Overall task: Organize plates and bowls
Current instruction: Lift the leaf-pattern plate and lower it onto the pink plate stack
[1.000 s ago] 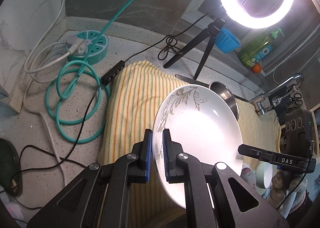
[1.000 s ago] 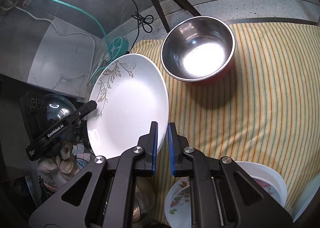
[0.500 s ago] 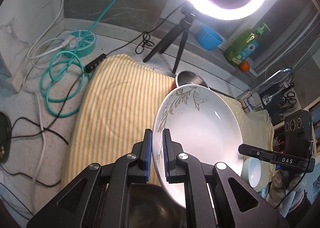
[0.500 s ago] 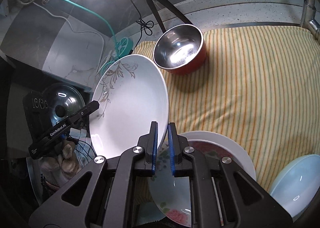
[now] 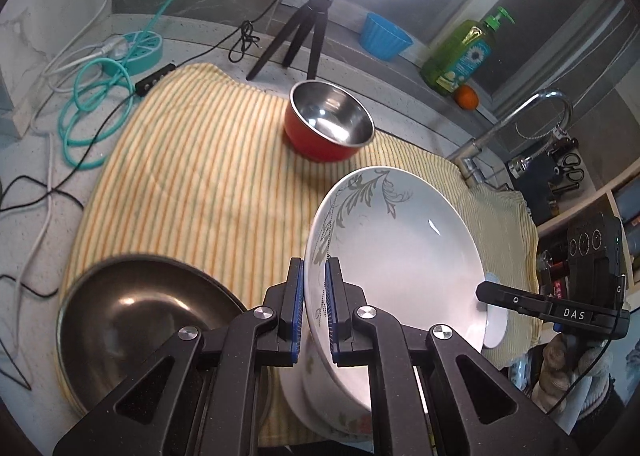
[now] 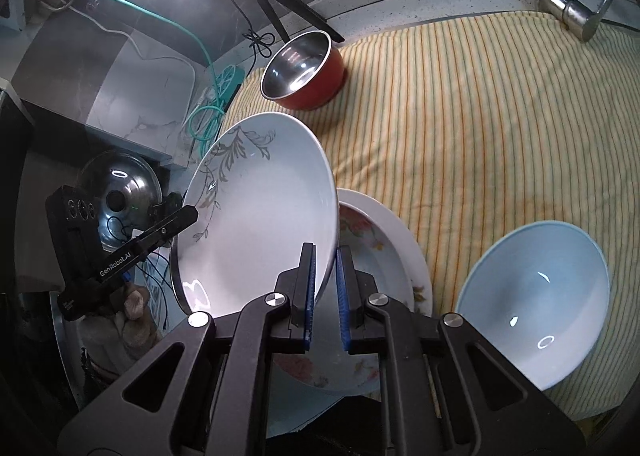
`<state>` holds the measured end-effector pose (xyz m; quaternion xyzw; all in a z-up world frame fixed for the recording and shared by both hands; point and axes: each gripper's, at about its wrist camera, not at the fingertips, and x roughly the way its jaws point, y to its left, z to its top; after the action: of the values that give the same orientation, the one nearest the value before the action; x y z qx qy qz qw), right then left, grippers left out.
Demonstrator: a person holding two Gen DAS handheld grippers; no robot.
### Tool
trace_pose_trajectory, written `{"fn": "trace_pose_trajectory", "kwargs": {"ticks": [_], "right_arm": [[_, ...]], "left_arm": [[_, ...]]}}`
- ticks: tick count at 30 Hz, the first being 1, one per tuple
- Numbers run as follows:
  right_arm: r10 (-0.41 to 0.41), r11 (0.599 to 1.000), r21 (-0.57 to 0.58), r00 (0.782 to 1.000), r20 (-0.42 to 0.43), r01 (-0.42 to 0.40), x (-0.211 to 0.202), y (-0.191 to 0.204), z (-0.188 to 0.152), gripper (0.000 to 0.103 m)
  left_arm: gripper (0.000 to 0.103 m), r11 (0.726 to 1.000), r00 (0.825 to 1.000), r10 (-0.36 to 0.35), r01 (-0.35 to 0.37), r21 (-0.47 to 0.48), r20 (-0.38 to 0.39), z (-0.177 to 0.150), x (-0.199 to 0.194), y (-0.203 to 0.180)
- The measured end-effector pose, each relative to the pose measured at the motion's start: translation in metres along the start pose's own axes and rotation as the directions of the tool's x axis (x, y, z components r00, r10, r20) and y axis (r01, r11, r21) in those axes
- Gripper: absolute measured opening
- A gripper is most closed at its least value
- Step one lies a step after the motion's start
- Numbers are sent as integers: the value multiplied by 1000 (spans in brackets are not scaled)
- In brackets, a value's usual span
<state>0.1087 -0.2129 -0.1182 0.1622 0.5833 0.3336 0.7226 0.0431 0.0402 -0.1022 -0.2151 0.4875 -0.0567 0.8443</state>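
Observation:
A white plate with a grey leaf pattern (image 5: 400,256) is held tilted above the striped cloth, gripped from both sides. My left gripper (image 5: 314,296) is shut on its near rim. My right gripper (image 6: 325,288) is shut on the opposite rim of the leaf plate (image 6: 260,216); it also shows across the plate in the left wrist view (image 5: 486,291). Under the plate lies a white floral plate (image 6: 384,240). A light blue bowl (image 6: 536,296) sits to its right. A red bowl with a steel inside (image 5: 328,124) stands farther back on the cloth.
A dark round pan (image 5: 136,320) lies at the cloth's near left. A ring light on a tripod (image 5: 308,40), teal cable coils (image 5: 92,108), a blue cup (image 5: 384,36), a soap bottle (image 5: 464,52) and a faucet (image 5: 520,124) line the back. A steel lid (image 6: 120,196) sits off the counter's left.
Both grippers have drawn back with the leaf plate between them. The red bowl now looks farther off, and the dark pan, floral plate and blue bowl have come into view.

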Motion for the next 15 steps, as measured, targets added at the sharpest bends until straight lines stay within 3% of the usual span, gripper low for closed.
{"fn": "trace_pose_trajectory", "kwargs": {"ticks": [15], "right_arm": [[-28,1000,-16,997,-67,27,1,-26,-35,10]], "left_arm": [[8,998,999,24,-26,-53,-35,-52,8,-12]]}}
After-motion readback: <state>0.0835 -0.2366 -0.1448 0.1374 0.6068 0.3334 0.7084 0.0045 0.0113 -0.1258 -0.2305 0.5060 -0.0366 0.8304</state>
